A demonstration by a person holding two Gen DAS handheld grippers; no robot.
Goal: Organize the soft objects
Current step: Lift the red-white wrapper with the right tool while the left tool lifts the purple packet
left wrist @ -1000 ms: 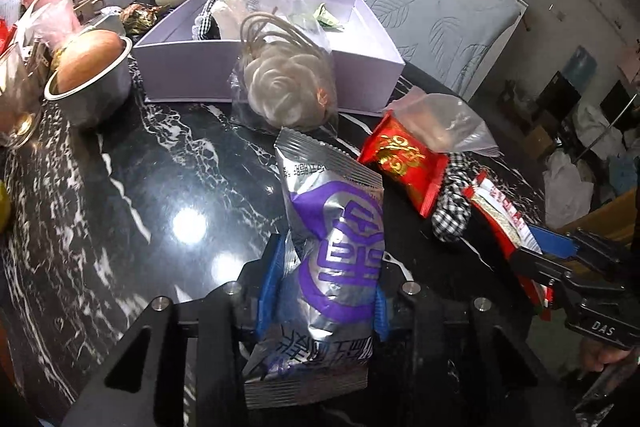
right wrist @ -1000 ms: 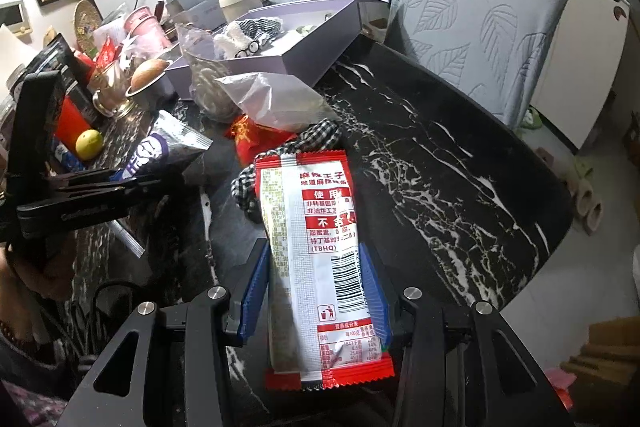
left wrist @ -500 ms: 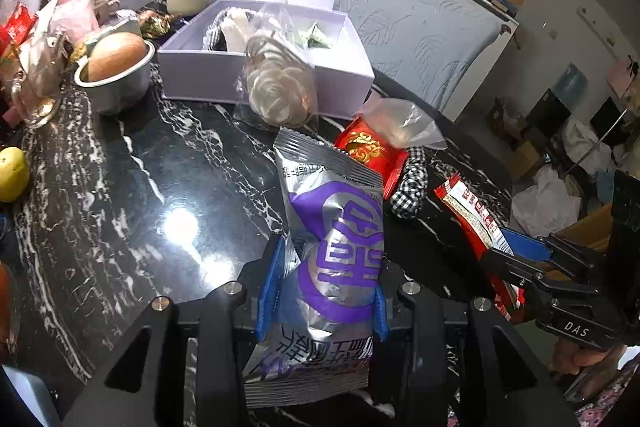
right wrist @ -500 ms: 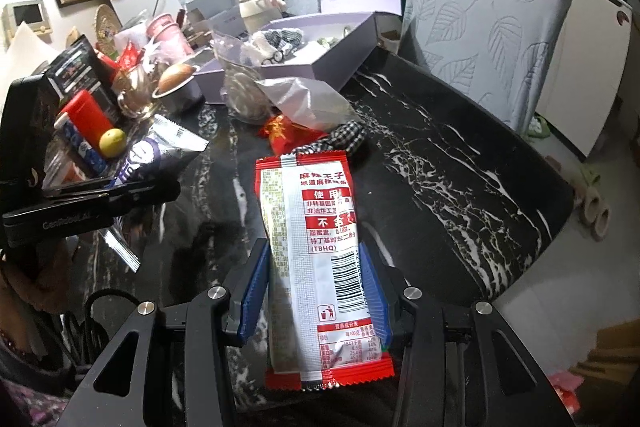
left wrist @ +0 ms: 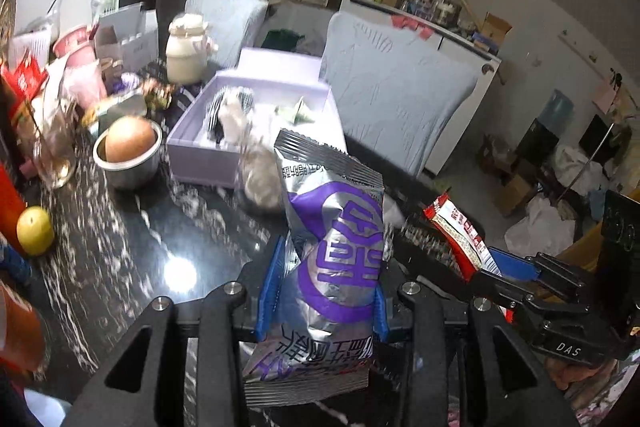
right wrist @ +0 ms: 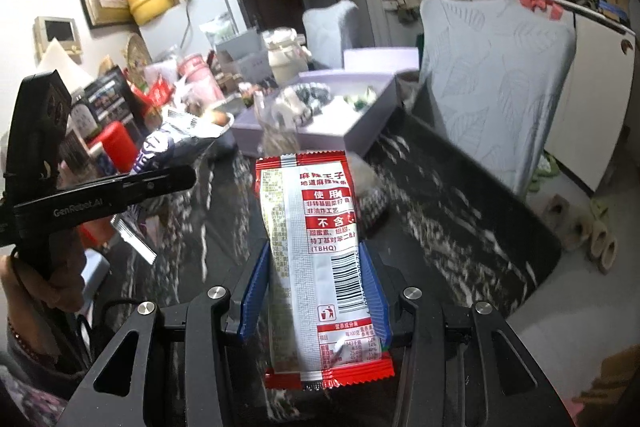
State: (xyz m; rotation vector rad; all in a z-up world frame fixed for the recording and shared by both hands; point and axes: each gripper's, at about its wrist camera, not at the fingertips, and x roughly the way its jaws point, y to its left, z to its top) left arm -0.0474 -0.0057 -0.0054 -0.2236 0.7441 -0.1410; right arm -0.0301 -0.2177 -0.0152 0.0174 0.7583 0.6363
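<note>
I am pinching the silver packet (left wrist: 334,259) in my left tool (left wrist: 322,303) and the red packet (right wrist: 316,259) in my right tool (right wrist: 314,303); both slippery films are risking sliding out before reaching the lavender box (left wrist: 208,163).

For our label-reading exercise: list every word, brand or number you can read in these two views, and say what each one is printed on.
"DAS": body of the right gripper, left wrist view.
"GenRobot.AI": arm of the left gripper, right wrist view.
"(TBHQ)": red and white snack packet, above its barcode.
"使用" and "不含": red bands on that packet.
Barcode digits and nutrition table: too small to read.
Large purple character on the silver snack bag: stylised, not legible.
</note>
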